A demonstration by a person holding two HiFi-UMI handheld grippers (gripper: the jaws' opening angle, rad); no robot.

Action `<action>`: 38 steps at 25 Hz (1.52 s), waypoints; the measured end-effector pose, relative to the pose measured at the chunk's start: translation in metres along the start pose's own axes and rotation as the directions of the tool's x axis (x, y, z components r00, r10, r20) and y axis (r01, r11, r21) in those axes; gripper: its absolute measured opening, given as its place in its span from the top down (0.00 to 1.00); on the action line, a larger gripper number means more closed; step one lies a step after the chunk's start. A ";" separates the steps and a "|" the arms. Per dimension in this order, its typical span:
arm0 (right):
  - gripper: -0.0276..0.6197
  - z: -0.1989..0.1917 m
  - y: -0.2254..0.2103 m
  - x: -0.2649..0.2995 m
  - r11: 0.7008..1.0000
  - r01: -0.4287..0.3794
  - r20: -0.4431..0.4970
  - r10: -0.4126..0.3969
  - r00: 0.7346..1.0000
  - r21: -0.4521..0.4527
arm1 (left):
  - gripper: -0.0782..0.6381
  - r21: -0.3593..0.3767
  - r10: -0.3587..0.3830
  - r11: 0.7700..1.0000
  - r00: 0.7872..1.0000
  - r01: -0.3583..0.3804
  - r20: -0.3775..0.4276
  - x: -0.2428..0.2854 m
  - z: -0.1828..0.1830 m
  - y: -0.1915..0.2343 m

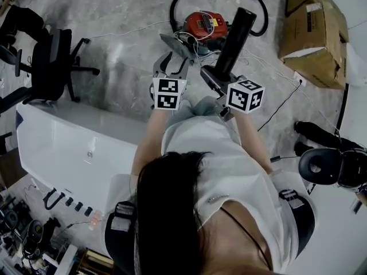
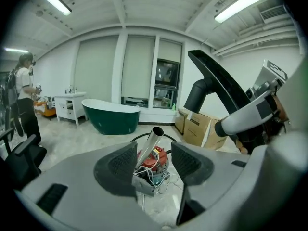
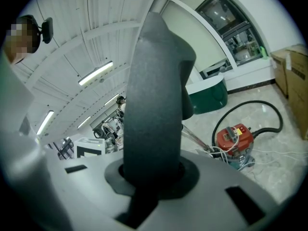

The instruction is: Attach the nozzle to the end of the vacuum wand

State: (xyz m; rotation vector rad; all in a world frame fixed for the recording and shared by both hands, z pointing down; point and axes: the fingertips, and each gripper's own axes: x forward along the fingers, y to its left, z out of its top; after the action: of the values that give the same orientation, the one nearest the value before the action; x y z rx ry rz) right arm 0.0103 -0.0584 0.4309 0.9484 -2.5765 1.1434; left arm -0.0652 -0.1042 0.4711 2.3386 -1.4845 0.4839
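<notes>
- Two tools, two states: the right gripper (image 1: 217,78) is clamped on the black nozzle (image 1: 235,36), which sticks out toward one o'clock. The left gripper (image 2: 154,166) has its jaws apart, pads pressing on nothing.
- The wand (image 2: 150,146), a bare metal tube, leans up from the red vacuum (image 1: 205,24) at twelve o'clock. It shows between the left jaws but is not gripped.
- With nothing steadying it, the wand would likely swing or slide away when the nozzle pushes on it.
- The nozzle is long and held near one end, so it may twist in the pads, meet the tube mouth crooked and jam.
- Loose wires (image 2: 152,177) and the hose (image 1: 261,16) by the vacuum could snag a jaw.
</notes>
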 end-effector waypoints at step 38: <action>0.88 0.036 -0.065 0.043 0.992 -0.082 -0.101 0.092 0.991 0.093 | 0.54 0.244 -0.032 0.969 0.998 0.045 -0.058 0.128 -0.037 0.023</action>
State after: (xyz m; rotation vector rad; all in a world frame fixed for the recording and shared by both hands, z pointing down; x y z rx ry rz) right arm 0.0196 -0.1373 0.4621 0.7773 -2.5244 1.3034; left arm -0.0385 -0.1995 0.5634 2.5133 -1.4222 0.7522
